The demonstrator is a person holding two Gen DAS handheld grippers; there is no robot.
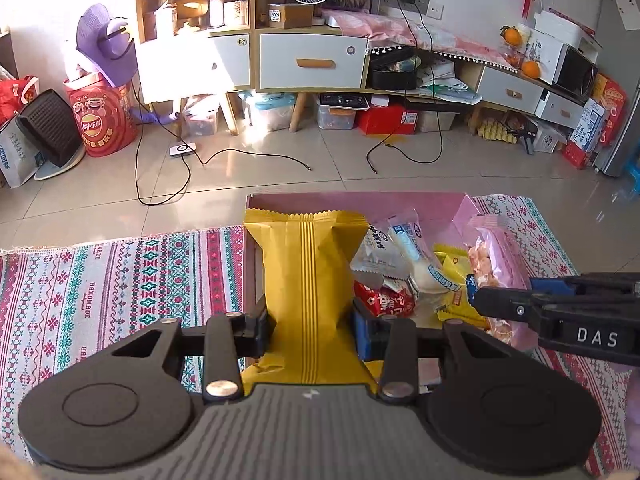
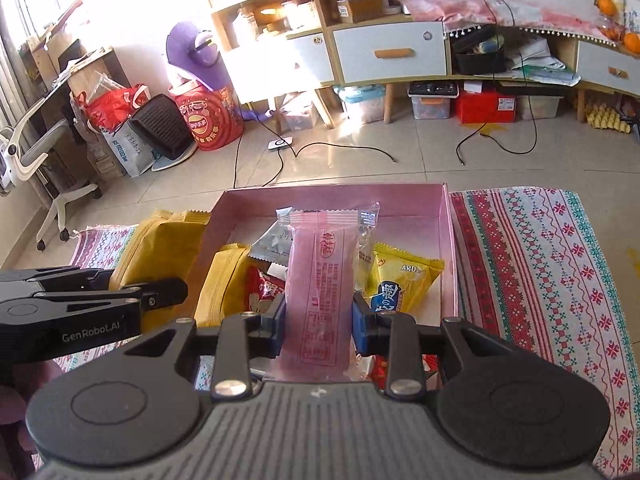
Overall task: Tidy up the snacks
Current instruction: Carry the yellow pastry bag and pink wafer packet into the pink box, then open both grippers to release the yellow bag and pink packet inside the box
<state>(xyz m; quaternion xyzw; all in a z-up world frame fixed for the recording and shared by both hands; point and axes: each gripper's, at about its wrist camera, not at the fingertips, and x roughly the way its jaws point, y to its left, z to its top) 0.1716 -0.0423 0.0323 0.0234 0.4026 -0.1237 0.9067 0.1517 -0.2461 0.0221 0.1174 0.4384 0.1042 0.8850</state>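
Note:
My left gripper [image 1: 310,330] is shut on a mustard-yellow snack packet [image 1: 308,264], held upright over the left edge of the pink box [image 1: 352,202]. My right gripper [image 2: 318,330] is shut on a long pink translucent packet [image 2: 320,280], held upright above the pink box [image 2: 448,240]. Inside the box lie several snacks: a red packet [image 1: 386,302], white packets [image 1: 400,248] and a yellow packet [image 2: 408,280]. In the left wrist view the right gripper [image 1: 476,296] shows at the right with the pink packet [image 1: 496,252]. The right wrist view has the left gripper [image 2: 176,286] at its left edge.
The box sits on a patterned woven cloth [image 1: 120,280] spread on a tiled floor [image 1: 280,168]. Black cables [image 1: 256,156] trail over the floor beyond it. A cabinet with drawers [image 1: 312,60], a red Lay's bag [image 1: 100,120] and storage boxes line the far wall.

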